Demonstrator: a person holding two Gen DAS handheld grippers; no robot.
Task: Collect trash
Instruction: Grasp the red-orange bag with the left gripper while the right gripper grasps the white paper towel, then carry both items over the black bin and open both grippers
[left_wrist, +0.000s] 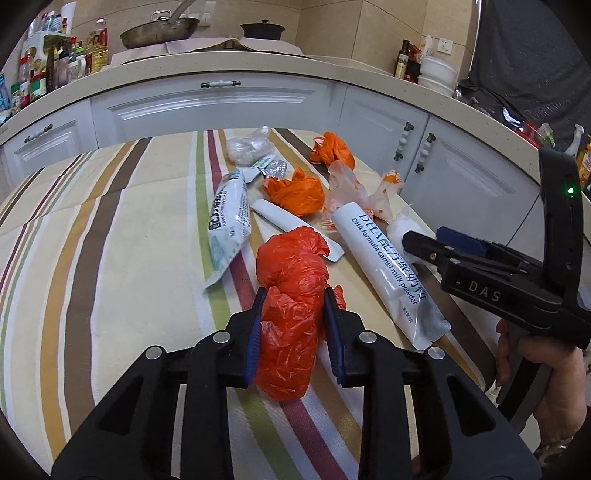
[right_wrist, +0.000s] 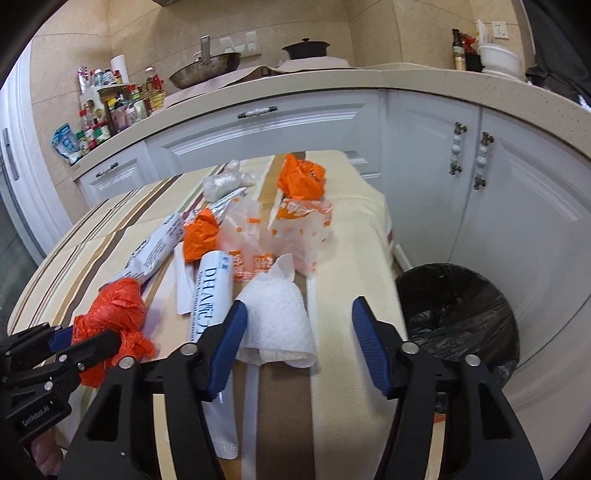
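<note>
My left gripper (left_wrist: 293, 299) is shut on a crumpled red plastic bag (left_wrist: 290, 291), which also shows in the right wrist view (right_wrist: 110, 317). My right gripper (right_wrist: 299, 317) is open, its fingers either side of a white paper towel (right_wrist: 277, 321) on the striped tablecloth (left_wrist: 110, 258). More trash lies on the table: a white DHA milk powder sachet (left_wrist: 384, 269), a white printed pouch (left_wrist: 229, 221), orange bags (left_wrist: 295, 192) and a clear orange-printed wrapper (right_wrist: 291, 225). A black-lined trash bin (right_wrist: 458, 317) stands on the floor to the right of the table.
White kitchen cabinets (right_wrist: 517, 221) and a beige countertop (left_wrist: 258, 70) curve behind the table. On the counter are a pan (left_wrist: 159, 31), a black pot (left_wrist: 262, 29) and several bottles (right_wrist: 110, 110). The table's right edge is next to the bin.
</note>
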